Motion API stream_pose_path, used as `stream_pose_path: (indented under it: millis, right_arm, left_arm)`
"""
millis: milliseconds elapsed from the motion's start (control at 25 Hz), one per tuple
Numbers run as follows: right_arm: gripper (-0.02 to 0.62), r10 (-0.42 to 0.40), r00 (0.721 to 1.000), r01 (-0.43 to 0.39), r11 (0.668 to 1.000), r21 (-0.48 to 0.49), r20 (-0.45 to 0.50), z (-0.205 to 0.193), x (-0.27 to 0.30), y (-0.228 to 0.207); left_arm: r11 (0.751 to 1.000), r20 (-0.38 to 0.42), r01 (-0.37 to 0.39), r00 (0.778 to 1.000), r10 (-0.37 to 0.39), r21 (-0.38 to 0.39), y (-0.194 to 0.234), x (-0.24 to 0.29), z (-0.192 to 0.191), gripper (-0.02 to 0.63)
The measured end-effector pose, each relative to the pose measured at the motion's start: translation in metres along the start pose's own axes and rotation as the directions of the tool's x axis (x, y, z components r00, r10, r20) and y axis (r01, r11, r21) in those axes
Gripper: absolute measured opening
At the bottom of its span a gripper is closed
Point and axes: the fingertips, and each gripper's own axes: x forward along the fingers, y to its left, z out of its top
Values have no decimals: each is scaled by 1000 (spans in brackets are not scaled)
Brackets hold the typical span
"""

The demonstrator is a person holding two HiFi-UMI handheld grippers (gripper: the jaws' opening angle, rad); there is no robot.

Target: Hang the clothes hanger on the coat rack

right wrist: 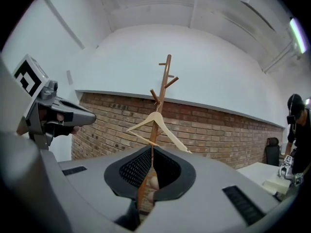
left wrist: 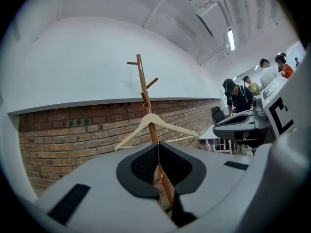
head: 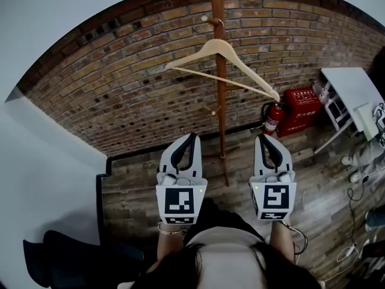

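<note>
Your fingers are pressed together on both sides with nothing between them. The left gripper [head: 192, 137] and the right gripper [head: 263, 139] point level at the rack, their tips meeting in a thin seam in each gripper view, and both are well apart from any object.

The clothes hanger [head: 195, 51] is out ahead of you. It hangs by its hook from a peg [head: 210, 20] high on the coat rack [head: 221, 101], with the pole running down behind its neck. From your head view its far shoulder dips lower than the near one, so it sits tilted on the peg. Behind it are the brick wall [head: 120, 95] and the plank floor [head: 138, 185]. By the look of it, the hanging is already done.

If you need to take it again, expect pale bare wood that is light, rigid and probably smooth, so it may slide in a loose pinch. Close on one sloping shoulder just beside the neck, or on the thin lower bar near its middle. Both are narrow enough for the fingers to span. A hold out at a tip would likely make it swing on the hook. The hook looks thin, so lift it clear of the peg and don't pull sideways.
</note>
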Motion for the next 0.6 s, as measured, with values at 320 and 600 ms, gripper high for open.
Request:
stream_pose_path:
  millis: [320,600]
  right_arm:
    - [38,4,1000,-4,995,96,-4,2,-5,3]
    - [37,-29,999,31,996,86,-19,8,-12,21]
  left_arm:
    - [999,33,30,999,-30,-15,-1,0,10,11]
    - [997,13,53,999,-52,-48,5,-14,10,11]
